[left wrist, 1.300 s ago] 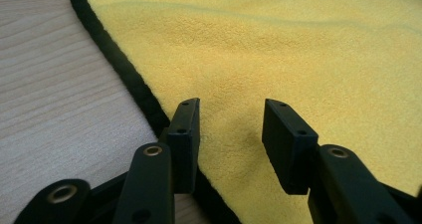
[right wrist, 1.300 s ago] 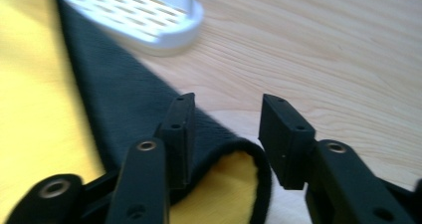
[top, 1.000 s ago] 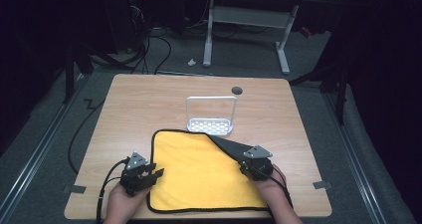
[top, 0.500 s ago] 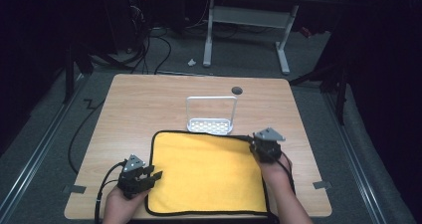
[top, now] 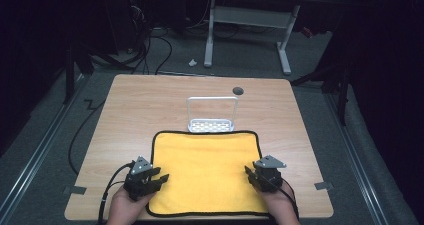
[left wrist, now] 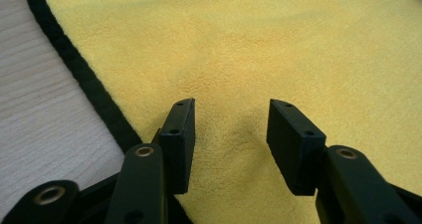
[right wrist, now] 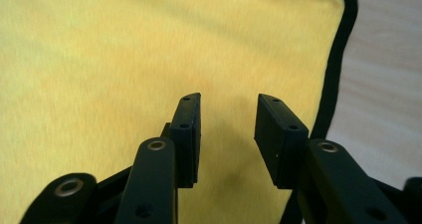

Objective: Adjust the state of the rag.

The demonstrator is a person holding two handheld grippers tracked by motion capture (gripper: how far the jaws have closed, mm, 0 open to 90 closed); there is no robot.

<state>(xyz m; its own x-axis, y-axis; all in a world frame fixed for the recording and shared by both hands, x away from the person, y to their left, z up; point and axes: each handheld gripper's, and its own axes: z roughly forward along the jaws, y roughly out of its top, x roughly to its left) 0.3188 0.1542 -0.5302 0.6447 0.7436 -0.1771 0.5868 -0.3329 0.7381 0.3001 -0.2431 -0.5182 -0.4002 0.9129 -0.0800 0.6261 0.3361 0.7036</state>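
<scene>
The folded-over far right corner of the yellow cloth (top: 207,172), which showed a dark underside a second ago, has been laid back out, so the cloth now lies flat and fully spread on the counter (top: 145,100); the right gripper (top: 253,174), which had gone out to that far corner half a second ago, is back at the near right part of the cloth, while the left gripper (top: 159,179) sits about where it was at the near left. I judge the spreading is finished and the cloth stands ready for a first fold. Largest first: the counter is pale wood-grain laminate with a dark round grommet (top: 238,91) near its far edge. The cloth, on the near half of the counter and just short of the rack, is a soft, napped microfibre square with rounded corners and a raised black stitched border (left wrist: 79,74). Beyond its far edge stands a small white rack (top: 212,120), a perforated base with a thin wire loop rising from it. The left gripper's fingers (left wrist: 180,134) have just been opening and stand fairly wide over the nap with nothing pinched between them. The right gripper's fingers (right wrist: 188,129) have likewise just been opening, apart above the cloth beside its black border, holding nothing.
</scene>
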